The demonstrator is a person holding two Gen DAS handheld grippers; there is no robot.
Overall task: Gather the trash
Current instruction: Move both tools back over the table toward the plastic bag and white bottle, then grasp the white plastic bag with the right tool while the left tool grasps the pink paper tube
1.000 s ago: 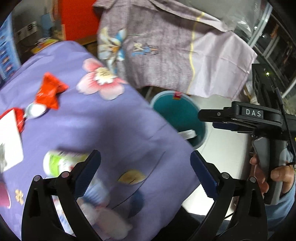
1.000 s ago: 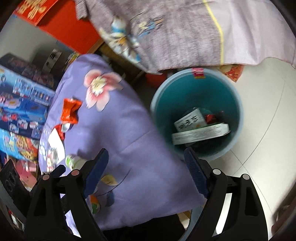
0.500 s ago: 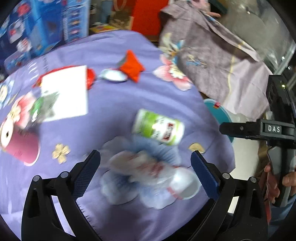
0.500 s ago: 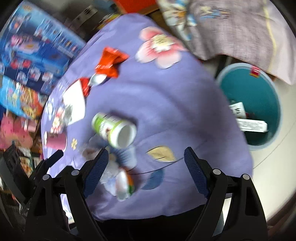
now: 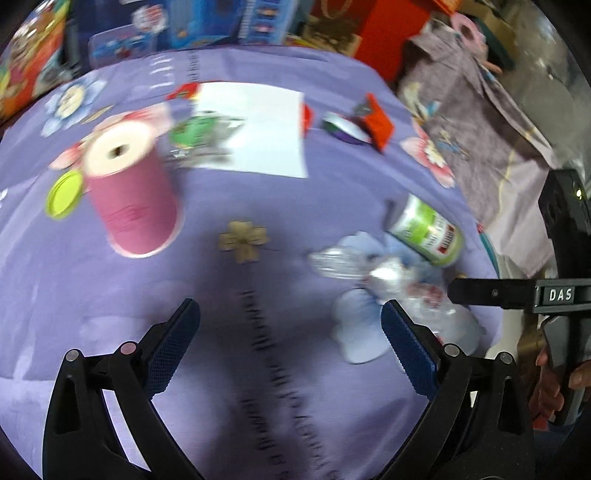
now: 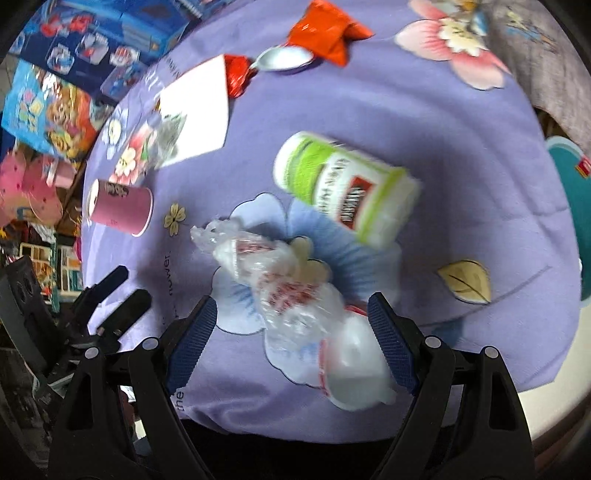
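Crumpled clear plastic bag, red-printed, lies between the spread right gripper; left gripper at nine o'clock, also spread.

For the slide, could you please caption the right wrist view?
Open right gripper above crumpled clear plastic bag, beside green-labelled white canister.

- You are in a cluttered room of a home, most likely a living or play area.
- A table covered in a purple floral cloth fills both views, the kind of soft printed fabric used in a household.
- Behind it, stacked toy boxes in bright blue cartoon packaging crowd the far edge.
- A grey-lilac printed cloth is draped over furniture to your right.
- A teal waste bin stands on a pale tiled floor beside the table.
- Snack wrappers and a pink paper cup lie scattered on the cloth.
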